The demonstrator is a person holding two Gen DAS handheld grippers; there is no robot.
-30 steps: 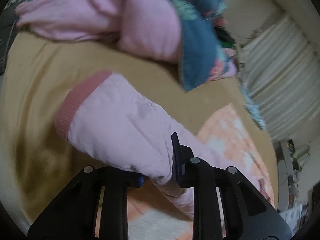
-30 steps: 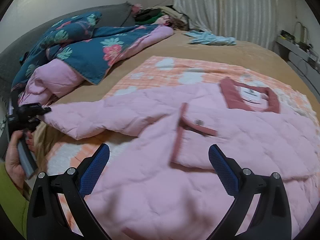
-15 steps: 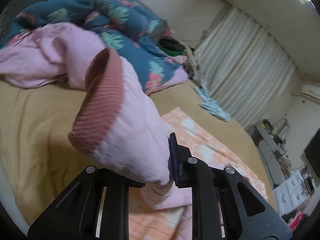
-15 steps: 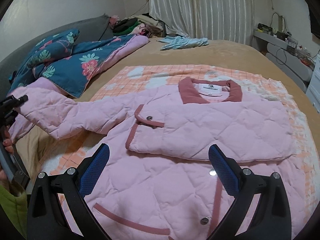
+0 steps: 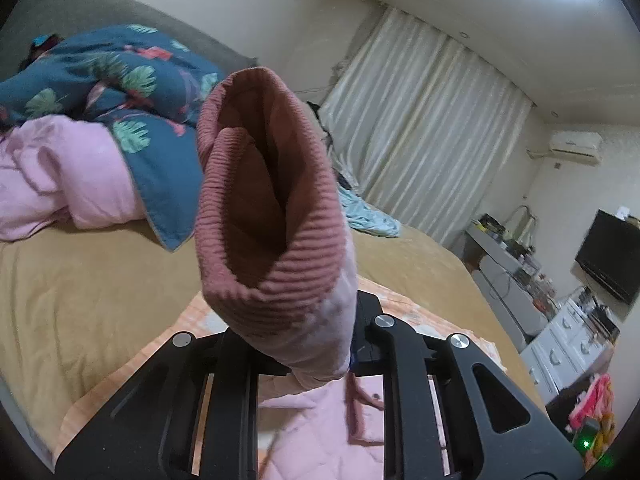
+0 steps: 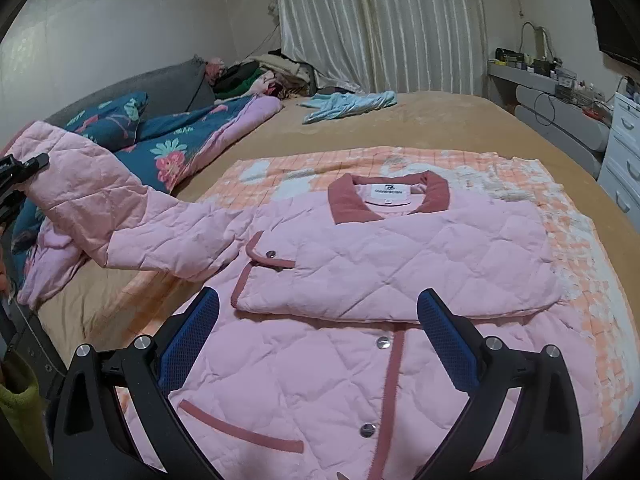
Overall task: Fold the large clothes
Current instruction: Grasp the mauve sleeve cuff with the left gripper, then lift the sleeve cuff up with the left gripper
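Note:
A pink quilted jacket [image 6: 360, 264] with dusty-red collar and trim lies front up on an orange checked blanket [image 6: 572, 240]. Its right half is folded over the chest. My left gripper [image 5: 304, 354] is shut on the jacket's sleeve [image 5: 316, 336], whose ribbed red cuff [image 5: 268, 208] stands upright before the camera. In the right wrist view the same sleeve [image 6: 120, 208] stretches up and to the left toward the left gripper [image 6: 24, 168] at the frame's edge. My right gripper [image 6: 318, 336] hovers open above the jacket's lower front with nothing between its blue pads [image 6: 448, 340].
A tan bedspread [image 6: 440, 120] covers the bed. A blue floral duvet with pink lining [image 6: 180, 148] is heaped along the left side, and a light blue garment [image 6: 348, 104] lies near the curtains [image 6: 380, 24]. White drawers [image 6: 624, 152] and a cluttered shelf stand at the right.
My left gripper has lifted the sleeve off the bed, so the cuff now points up. The right gripper has drawn back and shifted, bringing the collar and whole jacket into view.

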